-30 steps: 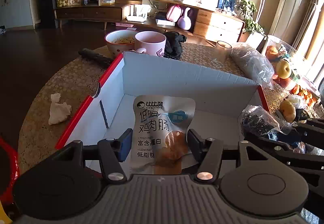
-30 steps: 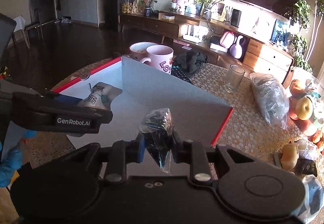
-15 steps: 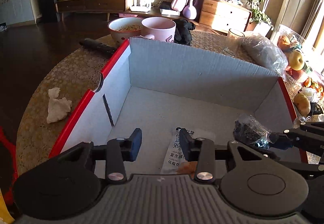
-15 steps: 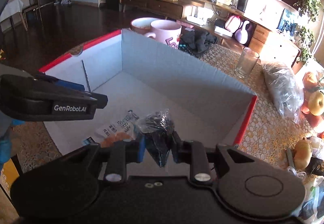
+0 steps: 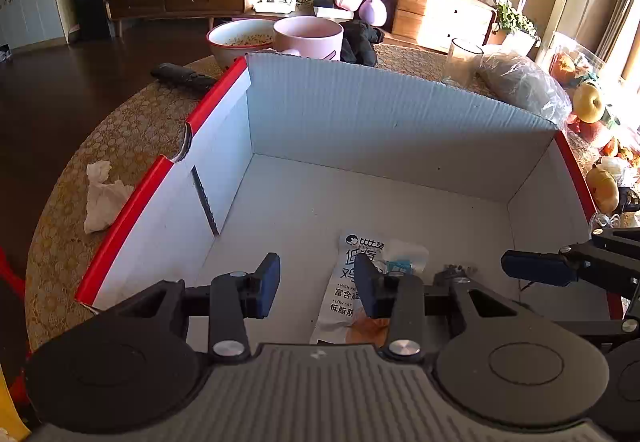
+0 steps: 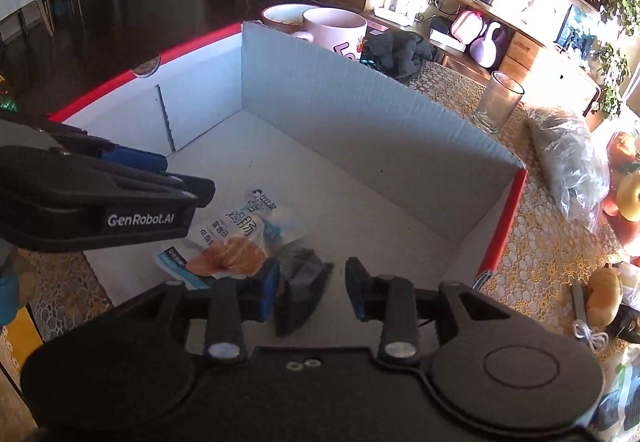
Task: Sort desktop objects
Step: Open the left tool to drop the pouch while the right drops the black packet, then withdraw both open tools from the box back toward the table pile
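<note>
We are dropping both packets into the box (image 5: 400,114): our left gripper (image 5: 316,286) stands spread clear of the snack pouch (image 6: 240,238), our right gripper (image 6: 310,288) has just been opening and lets the dark packet (image 6: 302,282) fall loose between its fingers, so next we lift out for more clutter.

Pink mug (image 5: 308,36) beside bowl (image 5: 239,42), behind glass (image 6: 498,102).

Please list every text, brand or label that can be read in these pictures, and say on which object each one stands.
"GenRobot.AI": side of the left hand-held gripper.
"鸡肉肠", "LOW FAT", "低脂": white snack packet lying in the cardboard box.
"Lo": red letters on the pink mug, the rest hidden behind the box wall.
Smaller print on the packet: too small to read.
</note>
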The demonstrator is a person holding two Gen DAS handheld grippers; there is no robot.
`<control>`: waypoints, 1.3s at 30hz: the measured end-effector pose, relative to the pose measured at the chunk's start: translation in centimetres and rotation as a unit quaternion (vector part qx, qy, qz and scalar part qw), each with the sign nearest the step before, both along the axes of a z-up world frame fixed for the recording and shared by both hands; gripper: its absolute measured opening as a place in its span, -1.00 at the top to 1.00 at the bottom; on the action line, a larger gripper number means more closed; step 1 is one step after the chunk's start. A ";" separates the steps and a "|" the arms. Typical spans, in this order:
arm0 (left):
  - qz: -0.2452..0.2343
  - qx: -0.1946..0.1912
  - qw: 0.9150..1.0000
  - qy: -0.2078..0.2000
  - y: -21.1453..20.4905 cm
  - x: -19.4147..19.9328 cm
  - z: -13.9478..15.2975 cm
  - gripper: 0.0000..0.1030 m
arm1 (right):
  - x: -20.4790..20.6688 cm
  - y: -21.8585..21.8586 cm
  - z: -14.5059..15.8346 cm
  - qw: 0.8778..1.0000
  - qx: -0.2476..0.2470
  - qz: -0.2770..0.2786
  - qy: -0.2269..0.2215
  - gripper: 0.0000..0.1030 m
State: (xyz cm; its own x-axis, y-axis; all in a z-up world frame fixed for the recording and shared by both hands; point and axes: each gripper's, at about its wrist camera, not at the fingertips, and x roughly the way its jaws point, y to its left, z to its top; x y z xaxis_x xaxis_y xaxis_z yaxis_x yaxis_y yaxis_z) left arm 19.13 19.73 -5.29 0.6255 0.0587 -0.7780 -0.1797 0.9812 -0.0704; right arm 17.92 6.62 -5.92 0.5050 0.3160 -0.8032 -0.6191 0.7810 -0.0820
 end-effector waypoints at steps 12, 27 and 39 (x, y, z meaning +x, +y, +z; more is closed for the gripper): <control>-0.003 -0.002 1.000 -0.014 -0.9 -1.0 1.9 0.23 | -1.5 -1.6 2.0 1.000 0.023 0.001 -0.015 0.15; -0.013 0.004 1.000 -0.029 -3.2 -4.0 4.9 0.23 | -4.2 -5.0 5.7 0.998 0.059 -0.006 -0.037 0.06; -0.029 0.028 0.999 -0.028 -6.5 -7.2 6.3 0.17 | -7.2 -8.7 7.9 0.995 0.080 -0.017 -0.055 -0.12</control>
State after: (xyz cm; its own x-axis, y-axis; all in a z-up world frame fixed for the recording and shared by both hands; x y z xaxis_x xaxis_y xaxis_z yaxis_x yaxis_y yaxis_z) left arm 11.97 13.28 1.03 0.6720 0.0638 -0.7378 -0.1192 0.9926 -0.0227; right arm 10.76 -2.10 1.94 0.5993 0.4164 -0.6837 -0.5862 0.8099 -0.0205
